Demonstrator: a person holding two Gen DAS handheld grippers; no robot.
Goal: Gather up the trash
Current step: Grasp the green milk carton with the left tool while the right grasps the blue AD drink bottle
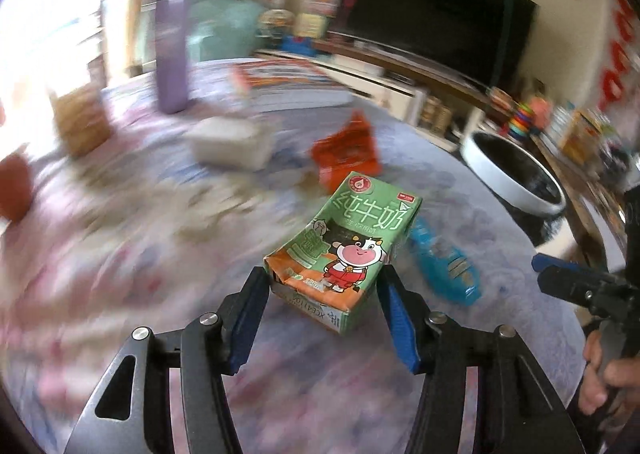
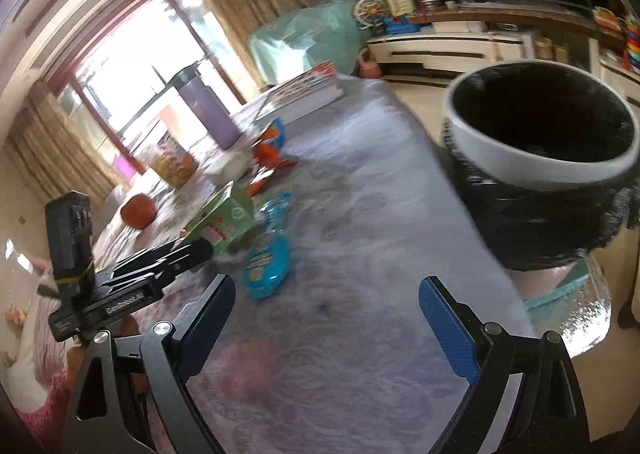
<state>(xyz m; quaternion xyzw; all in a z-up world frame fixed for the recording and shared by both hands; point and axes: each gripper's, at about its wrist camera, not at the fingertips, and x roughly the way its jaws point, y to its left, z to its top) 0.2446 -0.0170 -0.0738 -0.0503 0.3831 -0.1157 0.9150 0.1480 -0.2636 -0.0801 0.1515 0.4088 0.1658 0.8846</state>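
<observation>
Left tongs [image 1: 324, 286]: black two-finger gripper with blue pads, jaws either side of the carton's lower end; pads look to press its sides, though full contact on the right pad is hard to confirm.
Right tongs [image 2: 326, 294]: same build, jaws spread wide with nothing between them, over bare cloth near the table's right edge.
Green milk carton [image 1: 344, 246]: crumpled cardboard box with a cartoon cow and orange base, tilted, lower end between the left pads, toward the table's near middle.
Blue snack wrapper [image 1: 444, 266]: crinkled plastic, flat on the cloth just right of the carton.
Orange-red wrapper [image 1: 346, 152]: crumpled, beyond the carton toward the table's centre.
White bin with black liner [image 2: 536, 134]: round, standing off the table's right edge, mouth up.
Table with pale lilac patterned cloth [image 2: 380, 214]: carries all the litter.
Lilac tall bottle [image 1: 172, 50]: upright near the far left corner.
Hand [image 1: 608, 370]: grips the right tongs' handle, at the left camera's right margin.
</observation>
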